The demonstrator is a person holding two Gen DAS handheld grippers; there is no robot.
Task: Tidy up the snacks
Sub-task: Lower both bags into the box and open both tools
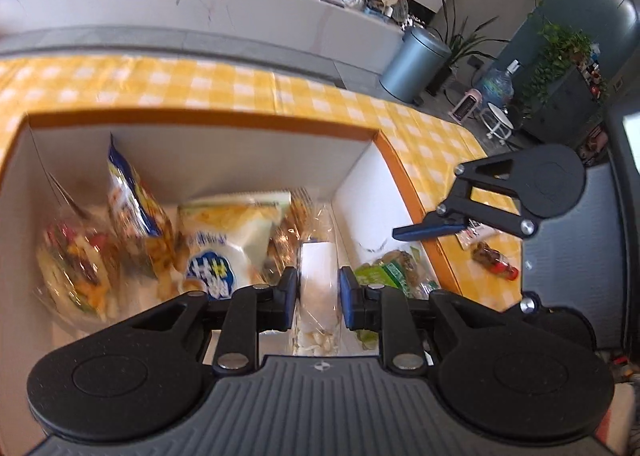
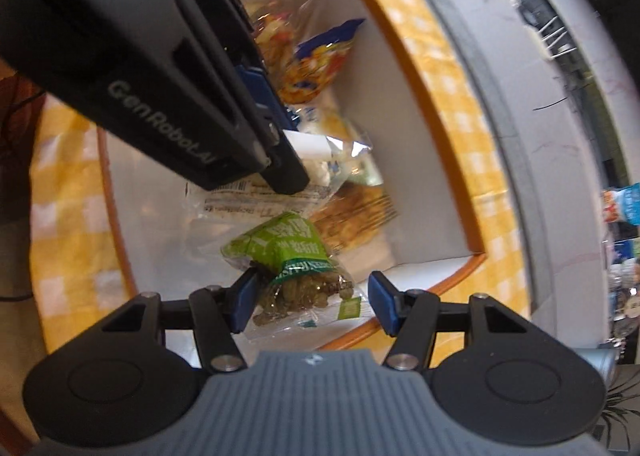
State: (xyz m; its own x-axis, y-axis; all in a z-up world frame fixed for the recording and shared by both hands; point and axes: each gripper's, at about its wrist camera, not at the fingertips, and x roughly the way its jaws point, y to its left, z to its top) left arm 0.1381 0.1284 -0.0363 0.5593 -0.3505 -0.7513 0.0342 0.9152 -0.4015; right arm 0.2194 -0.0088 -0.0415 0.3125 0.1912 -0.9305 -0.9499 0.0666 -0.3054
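1. Between the blue pads of the left gripper (image 1: 318,296) stands a clear bag with a white label (image 1: 316,276); the jaws stand narrow, closed on it, and it hangs down inside the box (image 1: 200,122).
2. The right gripper (image 2: 312,302) hangs over the near corner of the same box with its jaws half wide. A green snack bag (image 2: 288,256) lies below and between its pads; the left pad is just beside the bag's edge, the right pad is apart from it, so nothing is gripped.
3. The left wrist view alone shows the right gripper from the side (image 1: 430,230), over the orange rim of the box, and a small red-and-brown packet (image 1: 494,260) lying on the yellow checked cloth of the counter (image 1: 240,84), outside the box. It also shows a grey bin (image 1: 416,64) and green plants (image 1: 560,52) on the floor beyond.
4. The right wrist view alone shows the left gripper from outside (image 2: 298,160), reaching down into the box with the white label (image 2: 310,144) sticking out at its tip.
5. The box is white inside with an orange rim. It holds a blue and yellow bag (image 1: 132,192) leaning on the back wall, a white and blue bag (image 1: 224,252), a clear bag of mixed coloured pieces (image 1: 76,268), a brown packet (image 2: 356,212) and the green snack bag (image 1: 394,268) near the right wall.
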